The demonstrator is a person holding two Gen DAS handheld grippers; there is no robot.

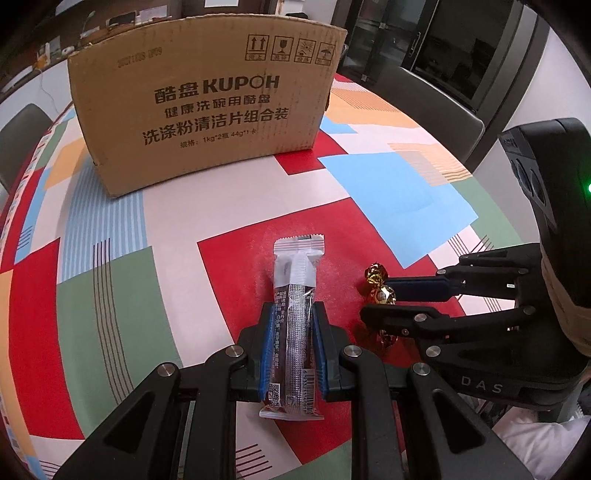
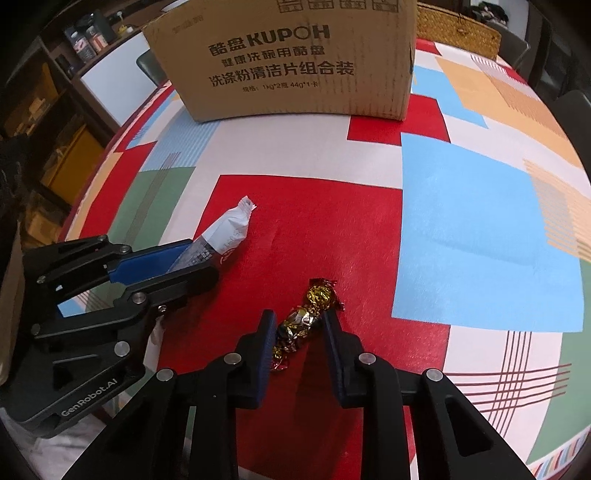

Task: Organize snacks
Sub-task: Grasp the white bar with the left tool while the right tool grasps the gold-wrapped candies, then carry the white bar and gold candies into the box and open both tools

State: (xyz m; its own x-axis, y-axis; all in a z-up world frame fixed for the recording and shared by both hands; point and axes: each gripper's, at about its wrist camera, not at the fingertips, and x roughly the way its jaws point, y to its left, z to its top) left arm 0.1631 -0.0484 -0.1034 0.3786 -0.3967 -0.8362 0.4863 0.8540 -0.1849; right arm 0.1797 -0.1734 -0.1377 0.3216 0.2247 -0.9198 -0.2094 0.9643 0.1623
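Observation:
A brown-and-white wrapped snack bar (image 1: 295, 314) lies on the table, and my left gripper (image 1: 293, 314) is shut on its sides. It also shows in the right wrist view (image 2: 225, 236), held by the left gripper (image 2: 199, 258). A gold foil candy (image 2: 303, 321) lies between the fingers of my right gripper (image 2: 299, 321), which stand either side of it with gaps, open. In the left wrist view the candy (image 1: 378, 286) sits between the right gripper's fingers (image 1: 373, 299). A cardboard box (image 1: 207, 110) stands at the far side of the table.
The table (image 2: 480, 229) has a patchwork cloth of red, blue, green and white. A woven basket (image 2: 458, 26) stands behind the box at the right. Dark chairs (image 1: 436, 99) stand around the table.

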